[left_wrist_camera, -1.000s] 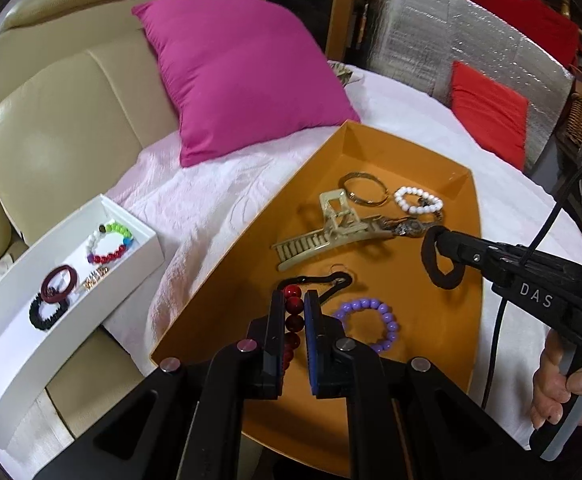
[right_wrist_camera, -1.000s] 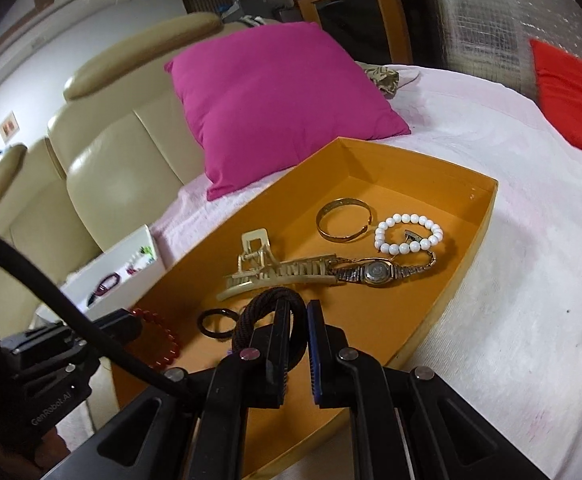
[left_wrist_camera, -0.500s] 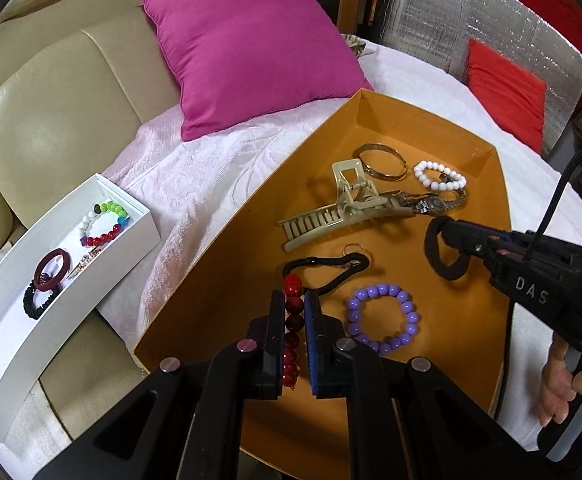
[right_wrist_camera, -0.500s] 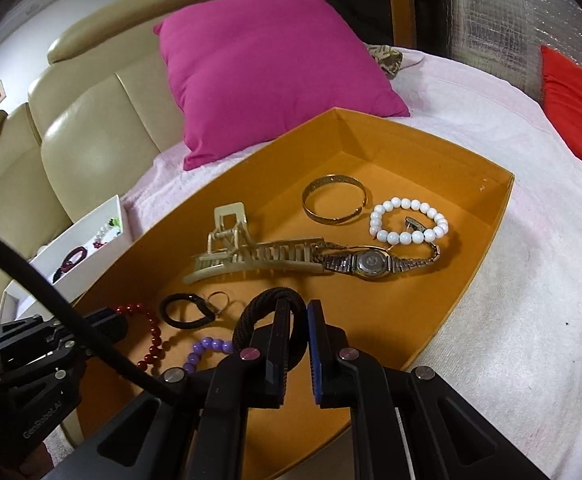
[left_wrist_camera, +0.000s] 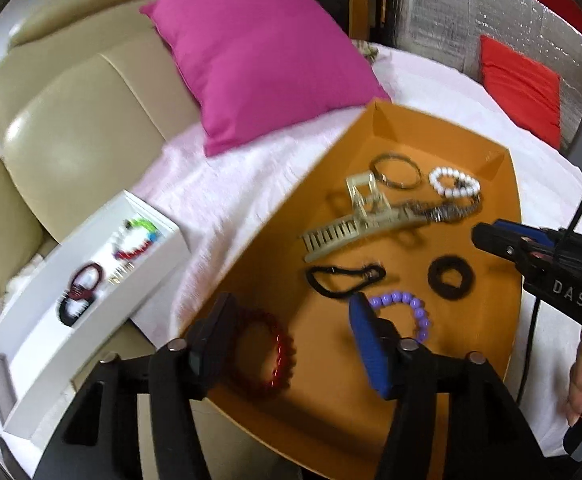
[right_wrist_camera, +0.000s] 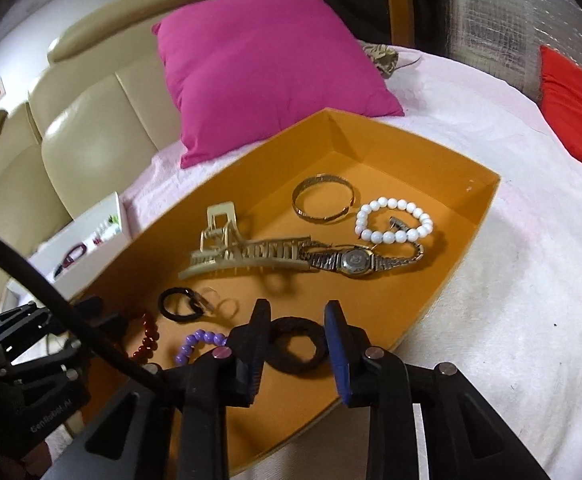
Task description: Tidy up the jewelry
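An orange tray point(left_wrist_camera: 419, 368) point(right_wrist_camera: 375, 148) lies on the pink-white cover. My left gripper point(left_wrist_camera: 287, 320) is open above the tray's near left corner; the red bead bracelet point(left_wrist_camera: 269, 354) lies loose between its fingers. My right gripper point(right_wrist_camera: 297, 328) is open; the dark brown hair tie point(right_wrist_camera: 297, 346) point(left_wrist_camera: 451, 278) lies on the tray floor between its fingers. Also in the tray are a purple bead bracelet point(left_wrist_camera: 407, 312), a thin black hair tie point(left_wrist_camera: 343, 278), a beige claw clip point(right_wrist_camera: 243, 254), a watch point(right_wrist_camera: 357, 260), a white bead bracelet point(right_wrist_camera: 393, 220) and a gold bangle point(right_wrist_camera: 323, 198).
A white box point(left_wrist_camera: 71, 300) to the left of the tray holds a multicolour bead bracelet point(left_wrist_camera: 135, 238) and dark hair ties point(left_wrist_camera: 81, 290). A magenta pillow point(left_wrist_camera: 259, 60) leans on the beige sofa back point(left_wrist_camera: 79, 128). A red cushion point(left_wrist_camera: 521, 88) lies at the far right.
Both grippers have opened. The red bead bracelet dropped from the left gripper and the dark brown hair tie dropped from the right gripper, both onto the orange tray.
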Motion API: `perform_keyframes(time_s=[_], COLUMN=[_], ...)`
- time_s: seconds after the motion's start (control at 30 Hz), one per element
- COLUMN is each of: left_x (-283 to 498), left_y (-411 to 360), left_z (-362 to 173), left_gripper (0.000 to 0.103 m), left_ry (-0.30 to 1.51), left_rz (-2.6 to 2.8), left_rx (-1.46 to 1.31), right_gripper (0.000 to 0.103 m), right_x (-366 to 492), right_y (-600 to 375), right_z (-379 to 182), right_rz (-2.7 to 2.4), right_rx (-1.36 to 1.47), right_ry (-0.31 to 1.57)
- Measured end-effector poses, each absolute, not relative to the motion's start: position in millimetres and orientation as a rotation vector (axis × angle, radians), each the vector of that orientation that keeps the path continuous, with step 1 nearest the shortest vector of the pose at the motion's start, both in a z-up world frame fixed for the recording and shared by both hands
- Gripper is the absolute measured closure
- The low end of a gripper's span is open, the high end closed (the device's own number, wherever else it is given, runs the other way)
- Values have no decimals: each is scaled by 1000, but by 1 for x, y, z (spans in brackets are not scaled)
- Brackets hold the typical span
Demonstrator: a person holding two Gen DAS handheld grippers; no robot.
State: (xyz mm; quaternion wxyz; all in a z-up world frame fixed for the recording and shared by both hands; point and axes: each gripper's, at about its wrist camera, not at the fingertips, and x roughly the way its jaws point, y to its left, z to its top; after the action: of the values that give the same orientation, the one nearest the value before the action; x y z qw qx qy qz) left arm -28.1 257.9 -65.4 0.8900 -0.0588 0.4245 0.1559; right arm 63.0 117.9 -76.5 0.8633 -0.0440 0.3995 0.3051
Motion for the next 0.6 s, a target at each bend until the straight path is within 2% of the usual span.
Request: perform_keyframes(time_s=[0.03, 0.1, 0.23, 0.37, 0.6], left_x=[-29, -31, -38, -48, -65], left_y=[257, 254, 250, 243, 230], left_z=[-62, -52, -33, -11, 24], left_gripper=[42, 33, 30, 20, 12], left_ry=[874, 850, 797, 740, 643], left_rz=[329, 347, 383, 449, 518], left_rx=[-115, -105, -89, -33, 21], right_gripper=[72, 71, 72, 71, 71], right_x=[62, 58, 51, 39, 19], right_y=[115, 108, 100, 88, 66], right_z=[-74, -67, -57, -41, -19], right_rz=[641, 648, 656, 672, 691], right_rx=[-81, -67, -52, -38, -7], right_ry=[829, 808, 787, 751, 695])
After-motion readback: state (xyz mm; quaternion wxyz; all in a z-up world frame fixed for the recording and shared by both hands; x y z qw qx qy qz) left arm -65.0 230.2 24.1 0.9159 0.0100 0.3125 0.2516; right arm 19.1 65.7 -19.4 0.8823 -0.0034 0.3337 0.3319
